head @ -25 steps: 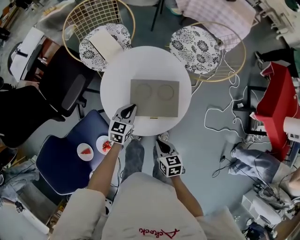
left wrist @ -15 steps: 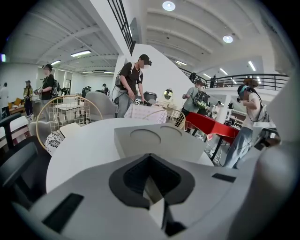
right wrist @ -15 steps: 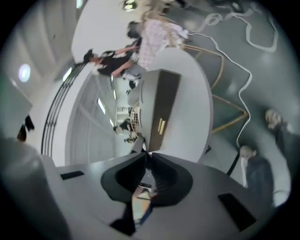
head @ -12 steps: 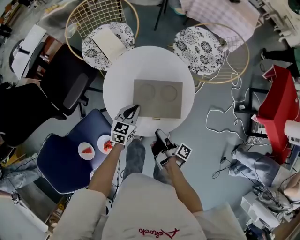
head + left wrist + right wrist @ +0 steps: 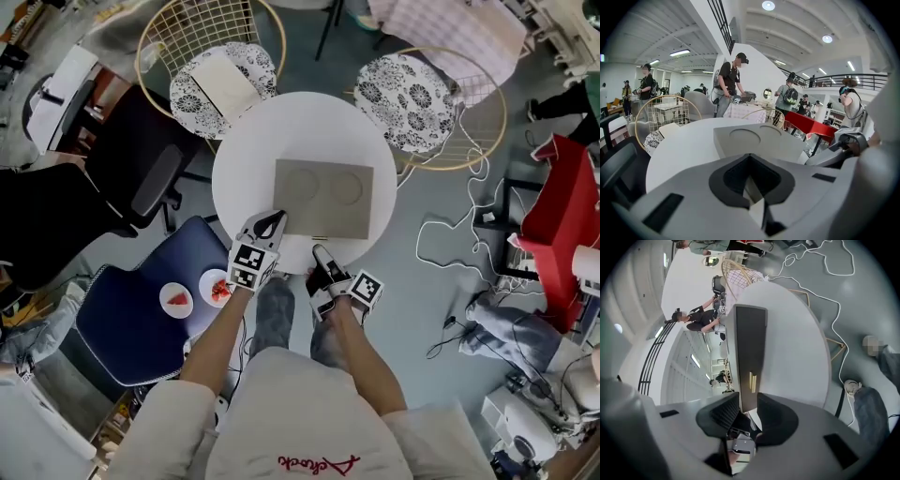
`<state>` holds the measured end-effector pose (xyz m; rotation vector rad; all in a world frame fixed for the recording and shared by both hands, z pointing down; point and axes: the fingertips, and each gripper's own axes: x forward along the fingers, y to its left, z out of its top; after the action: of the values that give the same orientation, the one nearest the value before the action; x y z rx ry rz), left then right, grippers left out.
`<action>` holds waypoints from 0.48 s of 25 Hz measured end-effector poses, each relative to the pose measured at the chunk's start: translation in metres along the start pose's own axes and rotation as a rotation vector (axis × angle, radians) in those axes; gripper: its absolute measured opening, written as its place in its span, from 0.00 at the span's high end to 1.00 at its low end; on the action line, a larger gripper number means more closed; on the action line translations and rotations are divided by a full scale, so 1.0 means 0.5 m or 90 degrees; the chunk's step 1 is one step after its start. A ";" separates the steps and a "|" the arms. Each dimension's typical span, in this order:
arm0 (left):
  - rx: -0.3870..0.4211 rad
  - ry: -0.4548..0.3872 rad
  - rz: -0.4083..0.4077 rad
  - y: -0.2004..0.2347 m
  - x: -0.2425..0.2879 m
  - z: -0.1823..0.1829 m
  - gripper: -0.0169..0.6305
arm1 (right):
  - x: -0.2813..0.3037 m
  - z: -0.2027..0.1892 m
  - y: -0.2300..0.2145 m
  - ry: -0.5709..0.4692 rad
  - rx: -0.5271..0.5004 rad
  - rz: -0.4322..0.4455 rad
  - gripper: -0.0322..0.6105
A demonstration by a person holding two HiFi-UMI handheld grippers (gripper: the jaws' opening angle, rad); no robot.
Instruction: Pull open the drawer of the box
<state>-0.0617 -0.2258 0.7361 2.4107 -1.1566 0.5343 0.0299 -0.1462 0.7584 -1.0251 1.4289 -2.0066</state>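
Observation:
A flat grey box (image 5: 323,197) with two round recesses in its lid lies on the round white table (image 5: 244,159). Its dark front face (image 5: 750,343) carries a small gold drawer handle (image 5: 752,381). My left gripper (image 5: 274,218) rests at the box's near left corner with its tips together and nothing held; the box (image 5: 759,140) shows just beyond them. My right gripper (image 5: 320,253) hangs at the table's near edge, rolled on its side. Its jaws have just been opening and stand apart (image 5: 747,401), short of the handle, with nothing between them.
Two wire chairs with patterned cushions (image 5: 223,80) (image 5: 398,89) stand behind the table. A blue seat with two small plates (image 5: 150,300) and a black office chair (image 5: 141,183) are at the left. Cables (image 5: 450,234) and a red stand (image 5: 553,206) are at the right.
My right gripper has rolled onto its side, moved up to the table's near edge and opened its jaws. The left gripper has stayed at the box's corner.

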 end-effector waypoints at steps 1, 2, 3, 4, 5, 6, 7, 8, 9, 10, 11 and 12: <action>0.001 0.002 -0.001 -0.001 0.000 0.000 0.96 | 0.004 0.004 0.000 0.000 -0.004 -0.002 0.75; 0.002 0.004 -0.002 -0.001 0.000 0.000 0.96 | 0.009 0.007 0.000 0.000 -0.008 -0.003 0.75; 0.003 0.004 -0.003 0.000 -0.001 0.001 0.96 | 0.013 0.010 -0.001 -0.001 -0.010 -0.004 0.75; 0.004 0.004 -0.004 0.001 -0.001 0.002 0.96 | 0.016 0.013 -0.002 -0.004 -0.010 -0.005 0.75; 0.004 0.004 -0.005 0.001 -0.001 0.002 0.96 | 0.018 0.016 -0.002 -0.007 -0.010 -0.005 0.75; 0.003 0.004 -0.005 0.001 0.000 0.001 0.96 | 0.020 0.020 -0.003 -0.010 -0.010 -0.005 0.75; 0.003 0.005 -0.006 0.001 0.000 -0.001 0.96 | 0.021 0.024 -0.005 -0.014 -0.010 -0.005 0.75; 0.003 0.006 -0.007 0.000 0.000 -0.002 0.96 | 0.022 0.027 -0.008 -0.017 -0.010 -0.005 0.75; 0.004 0.007 -0.008 0.001 0.000 -0.003 0.96 | 0.023 0.030 -0.011 -0.020 -0.010 -0.008 0.75; 0.005 0.009 -0.009 0.001 -0.001 -0.003 0.96 | 0.025 0.033 -0.015 -0.024 -0.007 -0.012 0.76; 0.005 0.009 -0.011 0.002 -0.001 -0.003 0.96 | 0.027 0.035 -0.020 -0.028 -0.002 -0.018 0.80; 0.006 0.009 -0.012 0.003 -0.001 -0.002 0.96 | 0.029 0.037 -0.023 -0.031 -0.002 -0.021 0.83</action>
<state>-0.0633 -0.2256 0.7369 2.4191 -1.1268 0.5502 0.0362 -0.1637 0.7768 -1.0991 1.3995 -1.9890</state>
